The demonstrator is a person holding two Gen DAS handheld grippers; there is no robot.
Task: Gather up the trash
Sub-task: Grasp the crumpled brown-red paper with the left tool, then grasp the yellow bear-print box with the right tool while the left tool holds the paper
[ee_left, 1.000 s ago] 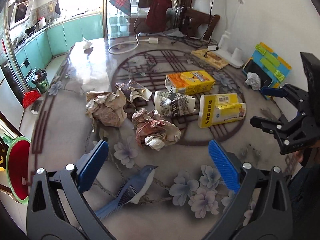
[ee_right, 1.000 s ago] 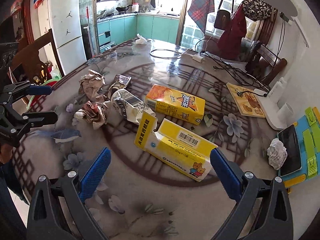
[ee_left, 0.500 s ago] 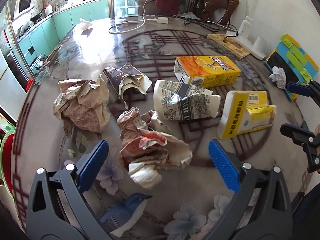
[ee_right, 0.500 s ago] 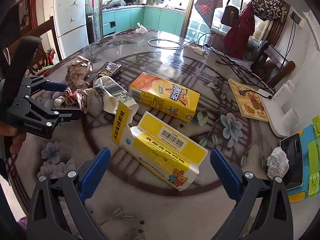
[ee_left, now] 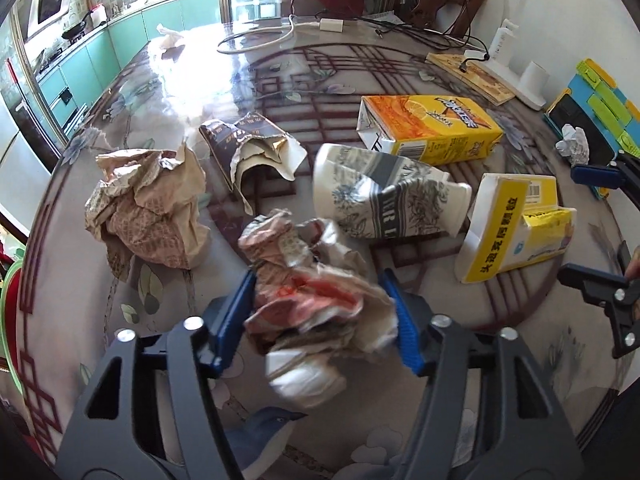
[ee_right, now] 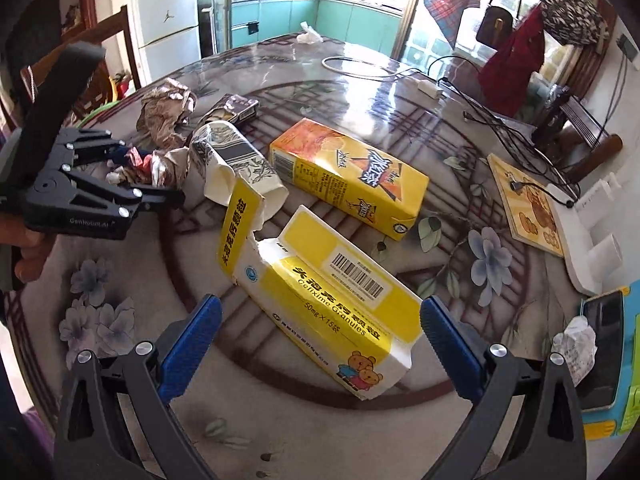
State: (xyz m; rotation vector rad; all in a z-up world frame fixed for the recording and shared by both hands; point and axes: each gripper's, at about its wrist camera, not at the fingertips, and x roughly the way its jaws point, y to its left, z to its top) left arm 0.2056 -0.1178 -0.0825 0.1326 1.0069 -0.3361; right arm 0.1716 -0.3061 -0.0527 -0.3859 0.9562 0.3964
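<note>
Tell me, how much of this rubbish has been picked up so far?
Nothing looks collected yet. The left tool is closing its jaws around the reddish crumpled wrapper. The right tool hangs open over the torn medicine box. The brown paper wad, torn dark packet, squashed paper cup and orange drink carton all lie on the table.

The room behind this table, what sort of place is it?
Most likely a home dining area opening onto a kitchen: a fridge, teal cabinets with a pan on the stove, and a wooden chair at the table.
</note>
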